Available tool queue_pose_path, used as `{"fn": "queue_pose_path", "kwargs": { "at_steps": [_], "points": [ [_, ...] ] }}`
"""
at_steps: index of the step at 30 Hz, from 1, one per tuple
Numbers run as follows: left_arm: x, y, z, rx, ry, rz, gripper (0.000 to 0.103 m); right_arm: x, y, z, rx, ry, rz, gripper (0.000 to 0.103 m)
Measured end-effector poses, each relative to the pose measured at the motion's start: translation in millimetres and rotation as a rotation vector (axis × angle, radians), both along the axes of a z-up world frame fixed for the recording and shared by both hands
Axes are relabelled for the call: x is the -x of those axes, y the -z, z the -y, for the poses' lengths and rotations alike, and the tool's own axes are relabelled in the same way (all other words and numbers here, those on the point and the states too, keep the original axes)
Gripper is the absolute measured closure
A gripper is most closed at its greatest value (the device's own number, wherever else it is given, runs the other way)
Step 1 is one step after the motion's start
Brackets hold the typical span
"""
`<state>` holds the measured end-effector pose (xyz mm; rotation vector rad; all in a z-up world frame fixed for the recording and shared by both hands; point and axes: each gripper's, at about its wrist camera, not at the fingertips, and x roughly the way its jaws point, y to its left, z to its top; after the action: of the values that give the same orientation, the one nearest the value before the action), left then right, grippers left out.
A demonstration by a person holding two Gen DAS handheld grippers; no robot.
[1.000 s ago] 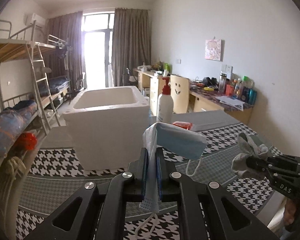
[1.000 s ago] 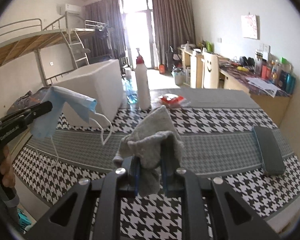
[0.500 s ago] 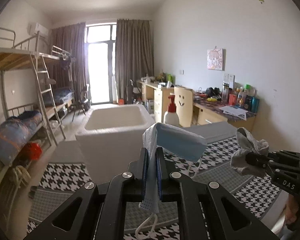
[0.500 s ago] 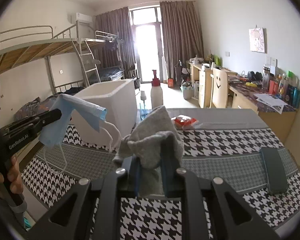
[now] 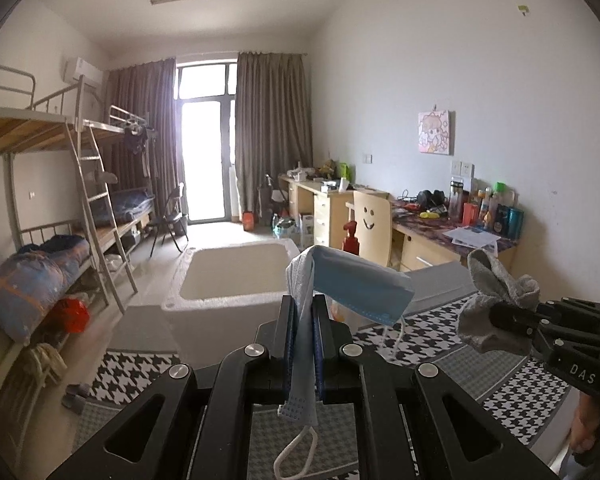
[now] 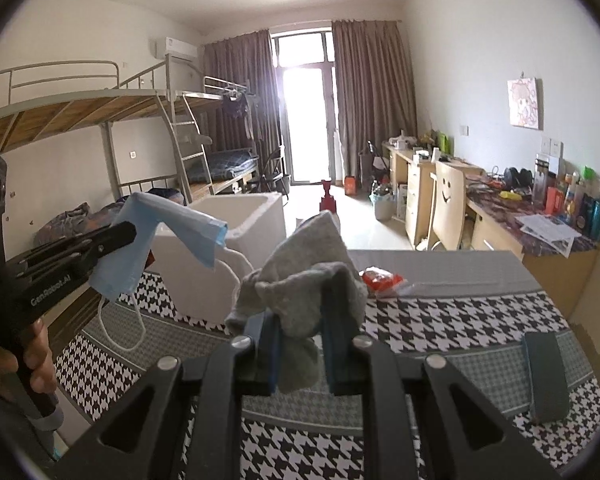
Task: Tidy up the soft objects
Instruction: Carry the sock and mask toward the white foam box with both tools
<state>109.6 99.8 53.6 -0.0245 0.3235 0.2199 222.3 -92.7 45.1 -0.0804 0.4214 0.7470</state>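
My left gripper (image 5: 303,320) is clamped on a blue face mask (image 5: 356,286). The pleated blue body folds over the fingertips and droops to the right, while one end hangs down between the jaws showing its paler white inner side, with a white ear loop (image 5: 296,450) dangling below. A second loop trails under the blue part. From my right-hand camera the mask (image 6: 160,248) hangs in the air above the near left part of the table, in front of the white foam box (image 6: 228,264).

My right gripper (image 6: 300,324) is closed tight on a grey sock (image 6: 304,276). It is soft and knitted, bunched into a rumpled lump over the fingertips, with one end sticking up and another hanging down between the jaws. From my left-hand camera the sock (image 5: 492,300) is held in the air above the table, well apart from the mask.

The table wears a black-and-white houndstooth cloth (image 6: 460,320). The foam box (image 5: 236,280) stands open on it, beyond both grippers. A red-topped pump bottle (image 6: 329,200) shows behind the sock, a red packet (image 6: 382,280) lies further back, and a dark flat case (image 6: 546,376) rests near the right edge.
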Motion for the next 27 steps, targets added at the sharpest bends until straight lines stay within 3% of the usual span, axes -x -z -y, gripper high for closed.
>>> {"fn": "queue_pose_path", "kwargs": {
  "at_steps": [27],
  "points": [
    [-30,-27,-20,-0.002,-0.032,0.016,0.094,-10,-28,-28,0.011,-0.052,0.068,0.082]
  ]
}}
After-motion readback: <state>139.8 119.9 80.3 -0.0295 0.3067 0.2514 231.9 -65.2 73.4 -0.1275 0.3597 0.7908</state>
